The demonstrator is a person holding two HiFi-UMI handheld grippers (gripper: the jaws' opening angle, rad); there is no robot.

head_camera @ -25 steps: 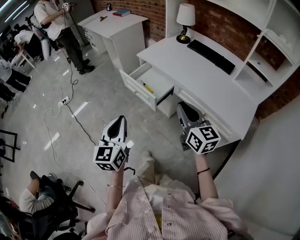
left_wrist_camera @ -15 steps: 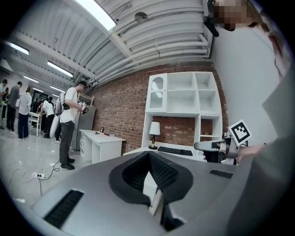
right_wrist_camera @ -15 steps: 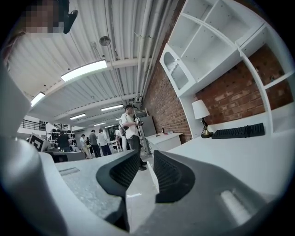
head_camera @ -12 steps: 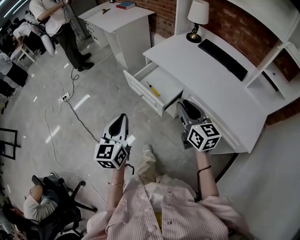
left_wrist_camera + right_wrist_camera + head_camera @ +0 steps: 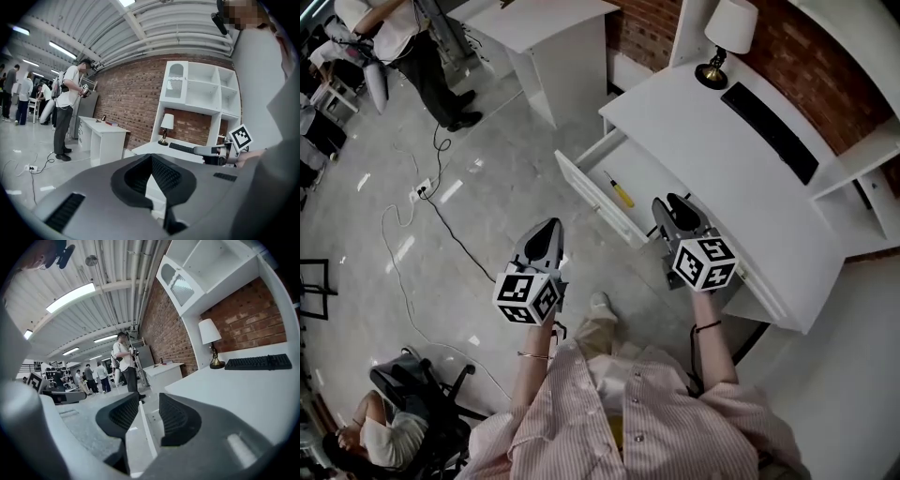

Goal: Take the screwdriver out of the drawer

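Observation:
A screwdriver [image 5: 620,190] with a yellow handle lies in the open drawer [image 5: 591,201] of the white desk [image 5: 703,131]. My right gripper [image 5: 676,204] hovers just before the drawer's near end and points into it. Its jaws have just been opening and stand open, with nothing between them. In the right gripper view the drawer's white edge [image 5: 143,425] shows through the gap of that gripper [image 5: 149,401]. My left gripper [image 5: 549,232] hangs over the floor, left of the drawer front. Its pads [image 5: 161,174] meet at the tip, shut and empty.
A lamp [image 5: 733,23] and a black keyboard [image 5: 773,131] stand on the desk. A second white desk [image 5: 553,23] is at the back. A person [image 5: 389,37] stands far left, a cable with power strip [image 5: 422,192] crosses the floor, and an office chair [image 5: 412,412] is behind left.
Both grippers have moved forward toward the desk. The right one now sits at the open drawer's near end. The drawer and screwdriver lie closer in the head view.

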